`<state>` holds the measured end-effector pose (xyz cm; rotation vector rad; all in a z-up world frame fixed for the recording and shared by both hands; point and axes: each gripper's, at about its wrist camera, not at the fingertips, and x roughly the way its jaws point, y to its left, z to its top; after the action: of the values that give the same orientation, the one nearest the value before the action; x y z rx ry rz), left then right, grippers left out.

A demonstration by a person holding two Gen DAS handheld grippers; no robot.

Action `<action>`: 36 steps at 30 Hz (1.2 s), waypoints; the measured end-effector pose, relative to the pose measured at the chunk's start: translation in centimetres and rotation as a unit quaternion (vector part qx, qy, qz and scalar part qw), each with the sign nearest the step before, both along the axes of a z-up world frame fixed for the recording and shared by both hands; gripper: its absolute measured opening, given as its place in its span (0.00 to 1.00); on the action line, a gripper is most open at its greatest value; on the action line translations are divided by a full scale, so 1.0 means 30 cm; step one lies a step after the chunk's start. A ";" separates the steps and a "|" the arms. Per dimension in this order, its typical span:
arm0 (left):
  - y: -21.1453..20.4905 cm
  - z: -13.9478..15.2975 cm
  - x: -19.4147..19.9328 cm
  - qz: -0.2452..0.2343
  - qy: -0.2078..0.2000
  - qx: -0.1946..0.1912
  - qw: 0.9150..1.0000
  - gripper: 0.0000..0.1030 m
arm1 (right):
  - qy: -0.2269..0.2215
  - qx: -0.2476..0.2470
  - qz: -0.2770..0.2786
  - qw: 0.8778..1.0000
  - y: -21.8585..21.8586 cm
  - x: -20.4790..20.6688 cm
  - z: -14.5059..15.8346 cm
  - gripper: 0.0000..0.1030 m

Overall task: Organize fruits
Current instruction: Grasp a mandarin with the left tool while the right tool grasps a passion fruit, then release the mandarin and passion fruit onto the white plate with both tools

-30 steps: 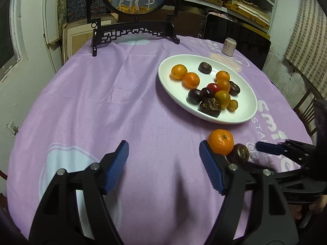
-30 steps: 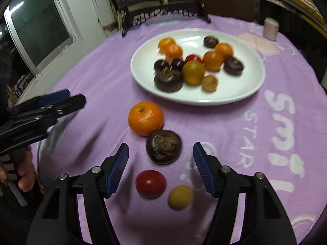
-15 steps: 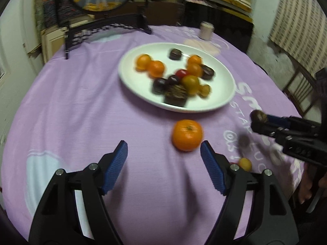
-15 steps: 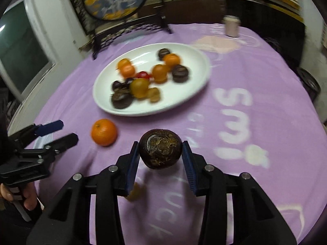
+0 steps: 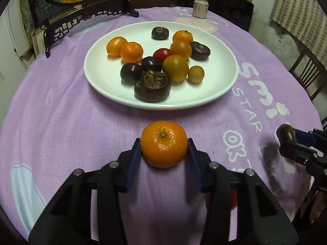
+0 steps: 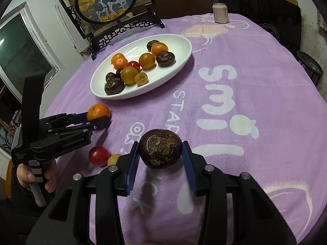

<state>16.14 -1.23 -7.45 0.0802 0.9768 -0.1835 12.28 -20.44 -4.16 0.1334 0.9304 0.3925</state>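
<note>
My left gripper [image 5: 164, 153] is shut on an orange mandarin [image 5: 164, 143], held just in front of the white oval plate [image 5: 102, 85]; it also shows in the right wrist view [image 6: 98, 111]. My right gripper [image 6: 161, 156] is shut on a dark brown round fruit [image 6: 160, 151], lifted above the purple cloth; it appears at the right edge of the left wrist view [image 5: 286, 135]. The plate [image 6: 175, 61] holds several oranges, dark fruits, a red one and a small tan one. A red fruit [image 6: 99, 156] and a small yellow fruit [image 6: 114, 159] lie on the cloth between the grippers.
A purple cloth with white lettering [image 6: 220, 94] covers the round table. A carved black stand with a round deer picture [image 6: 106, 0] is at the far left edge. A drink can [image 6: 220, 13] stands at the far side. A wooden chair [image 5: 308, 77] is to the right.
My left gripper moved up to the mandarin and closed on it. My right gripper, which closed on the dark fruit earlier, has lifted it and swung right, away from the plate.
</note>
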 end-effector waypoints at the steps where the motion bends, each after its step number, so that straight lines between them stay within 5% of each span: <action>1: 0.004 0.003 -0.006 -0.002 0.002 -0.007 1.000 0.43 | -0.001 0.000 0.001 1.000 0.002 -0.001 0.001 0.41; 22: 0.162 0.138 -0.087 0.004 -0.033 -0.074 0.997 0.43 | 0.000 -0.031 0.055 0.998 0.179 0.058 0.029 0.41; 31: 0.166 0.276 0.269 0.037 -0.053 -0.053 0.997 0.43 | -0.074 -0.076 0.074 0.992 0.314 0.341 0.180 0.41; 36: 0.147 0.277 0.456 0.065 -0.049 -0.068 0.994 0.43 | -0.096 -0.099 0.050 0.989 0.362 0.513 0.151 0.41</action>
<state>29.82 3.19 0.86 -0.0977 0.8665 -0.1243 27.66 -9.59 0.38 -0.1309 0.7826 0.3970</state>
